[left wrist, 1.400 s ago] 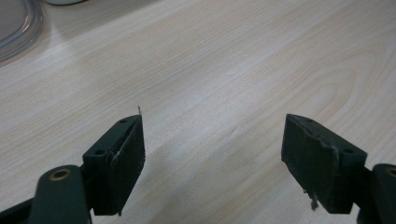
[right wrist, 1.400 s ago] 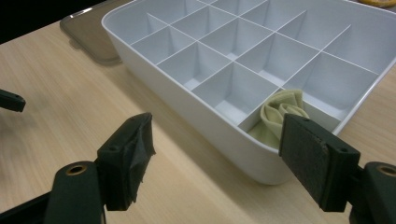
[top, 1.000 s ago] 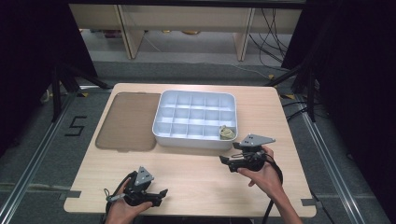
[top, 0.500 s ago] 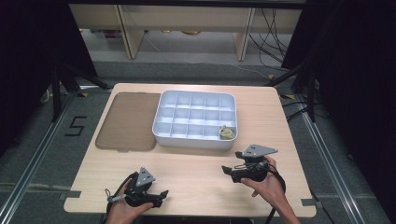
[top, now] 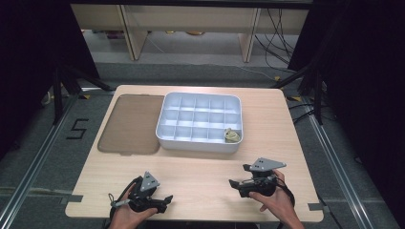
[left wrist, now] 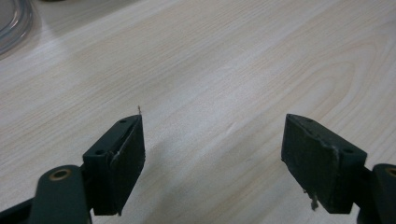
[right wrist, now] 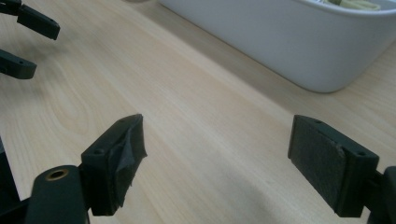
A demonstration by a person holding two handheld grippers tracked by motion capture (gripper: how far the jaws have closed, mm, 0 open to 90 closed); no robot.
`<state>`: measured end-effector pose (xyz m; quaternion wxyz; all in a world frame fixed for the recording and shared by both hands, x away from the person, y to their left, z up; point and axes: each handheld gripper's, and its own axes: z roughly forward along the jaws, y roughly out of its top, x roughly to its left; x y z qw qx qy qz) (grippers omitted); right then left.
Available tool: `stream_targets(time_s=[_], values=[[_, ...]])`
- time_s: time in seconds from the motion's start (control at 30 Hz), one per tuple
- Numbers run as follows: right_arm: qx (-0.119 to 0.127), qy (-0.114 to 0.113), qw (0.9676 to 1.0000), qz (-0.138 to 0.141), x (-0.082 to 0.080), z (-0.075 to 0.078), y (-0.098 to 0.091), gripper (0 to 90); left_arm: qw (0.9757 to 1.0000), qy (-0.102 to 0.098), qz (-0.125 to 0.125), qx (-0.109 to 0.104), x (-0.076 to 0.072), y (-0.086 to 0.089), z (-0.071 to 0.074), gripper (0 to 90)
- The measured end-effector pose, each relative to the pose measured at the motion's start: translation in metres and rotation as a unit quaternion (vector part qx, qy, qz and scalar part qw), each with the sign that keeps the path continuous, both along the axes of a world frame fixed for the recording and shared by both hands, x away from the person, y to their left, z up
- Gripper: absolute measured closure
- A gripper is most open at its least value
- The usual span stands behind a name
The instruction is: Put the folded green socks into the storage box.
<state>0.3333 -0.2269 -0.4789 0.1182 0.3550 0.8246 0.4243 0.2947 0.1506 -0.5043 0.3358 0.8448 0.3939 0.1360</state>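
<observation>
Both claws stand spread wide with nothing between their jaws. The left gripper (top: 165, 199) sits low at the near edge of the table (top: 200, 167), over bare wood. The right gripper (top: 235, 183) is near the white compartment tray (top: 200, 143), short of its front wall. A yellowish item (top: 232, 136), perhaps coiled cord, lies in the tray's near right compartment

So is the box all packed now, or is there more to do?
One beige thing already lies in a corner cell of the box; its other cells look empty. Nothing is in hand: the left gripper and right gripper rest open near the table's front edge. The lid lies beside the box, not on it.
</observation>
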Motion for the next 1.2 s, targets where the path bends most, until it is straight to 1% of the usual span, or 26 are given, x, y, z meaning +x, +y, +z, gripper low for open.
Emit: stream_targets(time_s=[0.03,0.07,0.1,0.13,0.2,0.23,0.27,0.3,0.33,0.4,0.43,0.47,0.5,0.53,0.57,0.6,0.63,0.67,0.83,0.87,0.9,0.93,1.03,1.07,1.1,1.2], values=[[-0.002,0.007,1.0000,-0.001,-0.002,-0.001,0.000,19.4,1.0000,-0.003,0.000,-0.003,0.000,0.000,-0.001,21.3],[-0.001,0.000,1.0000,0.007,-0.001,-0.002,0.000,19.3,1.0000,0.000,-0.001,0.000,0.000,0.000,0.000,21.3],[-0.003,0.006,1.0000,-0.002,-0.004,-0.002,-0.001,19.3,1.0000,-0.001,0.000,0.000,0.000,0.000,0.000,21.3],[-0.003,0.000,1.0000,-0.002,-0.004,-0.003,-0.001,19.3,1.0000,0.000,0.000,0.000,0.000,0.000,0.000,21.3],[-0.004,0.005,1.0000,-0.001,-0.006,-0.004,-0.002,18.8,1.0000,0.000,0.000,0.000,0.000,0.000,0.000,21.3],[-0.004,0.009,0.9999,0.000,-0.008,-0.004,-0.002,17.9,1.0000,0.000,0.000,0.000,0.000,0.000,0.000,21.3],[0.002,0.023,0.9997,-0.012,-0.011,-0.004,-0.001,17.4,1.0000,0.000,0.000,-0.001,0.000,0.000,0.000,21.3],[-0.005,0.010,0.9999,-0.003,-0.010,-0.005,-0.003,17.3,1.0000,0.000,-0.001,0.000,0.000,0.000,0.000,21.3],[-0.003,0.008,1.0000,-0.003,-0.011,-0.006,-0.003,16.8,1.0000,0.000,-0.001,0.000,0.000,0.000,0.000,21.3],[-0.002,0.013,0.9999,-0.010,-0.015,-0.008,-0.004,16.4,1.0000,-0.001,0.000,0.000,0.000,0.000,0.000,21.3],[-0.002,0.015,0.9999,0.001,-0.015,-0.009,-0.004,16.4,1.0000,-0.002,-0.001,0.000,0.000,0.000,0.000,21.3],[0.002,0.029,0.9995,-0.015,-0.019,-0.009,-0.003,16.4,1.0000,-0.001,-0.001,0.000,-0.001,0.000,0.000,21.3],[-0.006,0.013,0.9999,-0.001,-0.018,-0.010,-0.005,16.4,1.0000,-0.002,-0.001,0.000,0.000,-0.001,0.000,21.3],[-0.006,0.020,0.9998,0.006,-0.019,-0.011,-0.004,16.4,1.0000,-0.002,-0.001,0.000,-0.001,-0.001,0.000,21.3],[-0.008,0.017,0.9998,0.002,-0.021,-0.012,-0.004,16.4,1.0000,-0.003,-0.002,0.002,0.000,0.000,0.001,21.3],[-0.012,0.026,0.9996,-0.002,-0.024,-0.012,-0.004,16.4,1.0000,-0.003,-0.001,0.000,0.000,0.000,0.000,21.3],[-0.012,0.014,0.9998,0.003,-0.023,-0.014,-0.004,16.4,1.0000,-0.002,-0.001,-0.001,0.000,-0.001,0.000,21.3],[-0.018,0.018,0.9997,0.005,-0.025,-0.013,-0.005,16.4,1.0000,-0.002,-0.001,-0.001,0.000,-0.001,0.000,21.3],[-0.020,0.020,0.9995,0.012,-0.030,-0.016,-0.005,16.6,1.0000,-0.002,0.000,-0.001,0.000,-0.001,0.000,21.3],[-0.019,0.024,0.9995,0.013,-0.032,-0.016,-0.005,16.6,1.0000,-0.002,-0.001,0.000,0.000,-0.001,0.000,21.3],[-0.016,0.037,0.9992,0.004,-0.034,-0.016,-0.004,16.6,1.0000,-0.002,0.000,-0.001,0.000,-0.001,0.000,21.3],[-0.023,0.020,0.9994,0.015,-0.032,-0.017,-0.005,16.6,1.0000,-0.002,-0.001,0.000,0.000,0.000,0.000,21.3],[-0.024,0.022,0.9994,0.012,-0.033,-0.019,-0.005,16.7,1.0000,-0.004,-0.001,-0.003,0.000,-0.001,-0.001,21.3],[-0.024,0.029,0.9992,0.009,-0.033,-0.019,-0.005,16.7,1.0000,-0.004,-0.001,-0.003,0.000,-0.001,-0.001,21.3],[-0.025,0.024,0.9993,0.013,-0.032,-0.019,-0.005,16.7,1.0000,-0.004,-0.002,-0.003,0.000,0.000,0.000,21.2],[-0.026,0.027,0.9992,0.015,-0.032,-0.020,-0.004,16.7,1.0000,-0.004,-0.002,-0.004,0.000,0.000,0.000,20.9]])
